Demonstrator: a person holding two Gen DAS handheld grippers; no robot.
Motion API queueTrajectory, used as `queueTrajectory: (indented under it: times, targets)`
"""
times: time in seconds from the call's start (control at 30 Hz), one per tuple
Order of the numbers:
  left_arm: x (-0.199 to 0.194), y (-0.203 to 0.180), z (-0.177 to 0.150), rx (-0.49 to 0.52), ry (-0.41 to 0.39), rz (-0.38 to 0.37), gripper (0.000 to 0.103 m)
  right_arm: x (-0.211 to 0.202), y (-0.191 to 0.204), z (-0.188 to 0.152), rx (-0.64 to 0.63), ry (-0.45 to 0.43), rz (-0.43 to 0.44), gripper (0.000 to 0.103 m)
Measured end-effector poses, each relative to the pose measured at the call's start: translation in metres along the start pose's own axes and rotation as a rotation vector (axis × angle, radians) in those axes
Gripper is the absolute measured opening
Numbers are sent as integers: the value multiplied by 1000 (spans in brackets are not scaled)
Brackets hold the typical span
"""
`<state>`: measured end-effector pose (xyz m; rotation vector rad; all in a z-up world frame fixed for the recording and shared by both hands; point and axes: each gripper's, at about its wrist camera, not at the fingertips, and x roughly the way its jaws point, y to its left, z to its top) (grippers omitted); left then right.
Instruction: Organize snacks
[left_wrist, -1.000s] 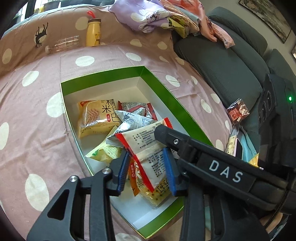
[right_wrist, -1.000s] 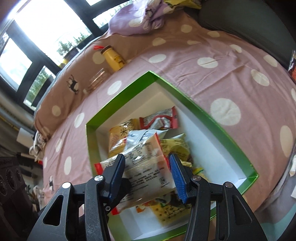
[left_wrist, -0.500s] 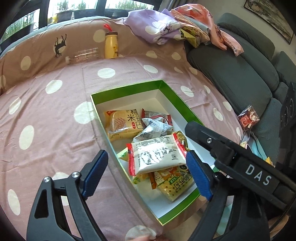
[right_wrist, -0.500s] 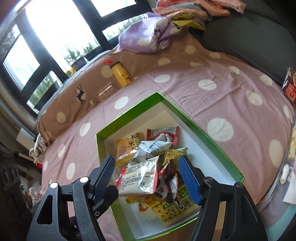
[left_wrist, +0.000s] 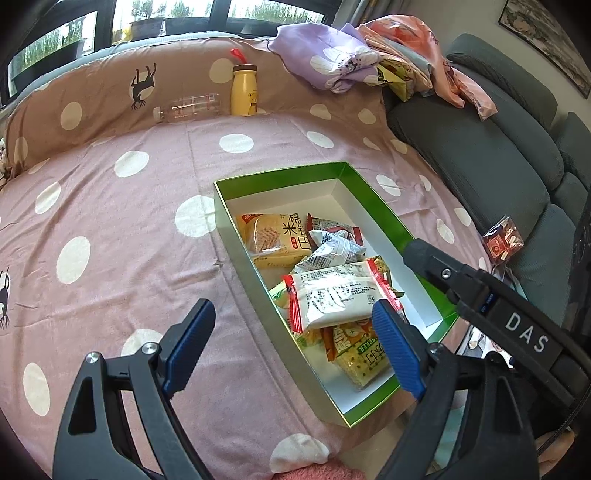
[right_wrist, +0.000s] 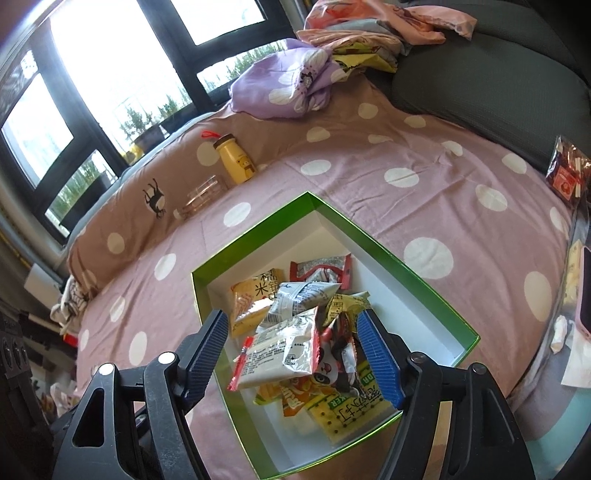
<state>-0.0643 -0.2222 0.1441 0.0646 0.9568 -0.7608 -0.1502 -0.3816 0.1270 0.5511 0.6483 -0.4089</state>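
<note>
A green-rimmed white box (left_wrist: 280, 177) (right_wrist: 258, 229) lies on the pink spotted bedspread and holds several snack packets. On top of the pile is a white packet with red ends (left_wrist: 336, 295) (right_wrist: 280, 350), and no finger touches it. My left gripper (left_wrist: 291, 347) stands wide open above the box's near left corner. My right gripper (right_wrist: 291, 350) is open too, and its blue pads (right_wrist: 376, 354) flank the pile from above. In the left wrist view its black body (left_wrist: 480, 295) crosses over the box's right side. A yellow rice-cracker packet (left_wrist: 273, 236) (right_wrist: 251, 299) lies further back.
A yellow bottle (left_wrist: 243, 90) (right_wrist: 234, 158) and a clear plastic bottle (left_wrist: 186, 107) rest against the brown bolster at the far edge. Piled clothes (left_wrist: 332, 62) and a grey sofa (left_wrist: 480, 147) are to the right. A red packet (left_wrist: 504, 240) (right_wrist: 565, 173) sits there.
Both grippers were shut on the white packet over the box. They have opened and drawn back and up, and the packet now lies on the pile.
</note>
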Motion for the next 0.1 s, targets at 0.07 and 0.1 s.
queueTrajectory:
  times: [0.07, 0.1]
  targets:
    - [-3, 2, -1, 0, -6, 0, 87, -2, 3, -2, 0, -6, -4, 74]
    - [-4, 3, -2, -1, -9, 2, 87, -1, 3, -1, -2, -6, -2, 74]
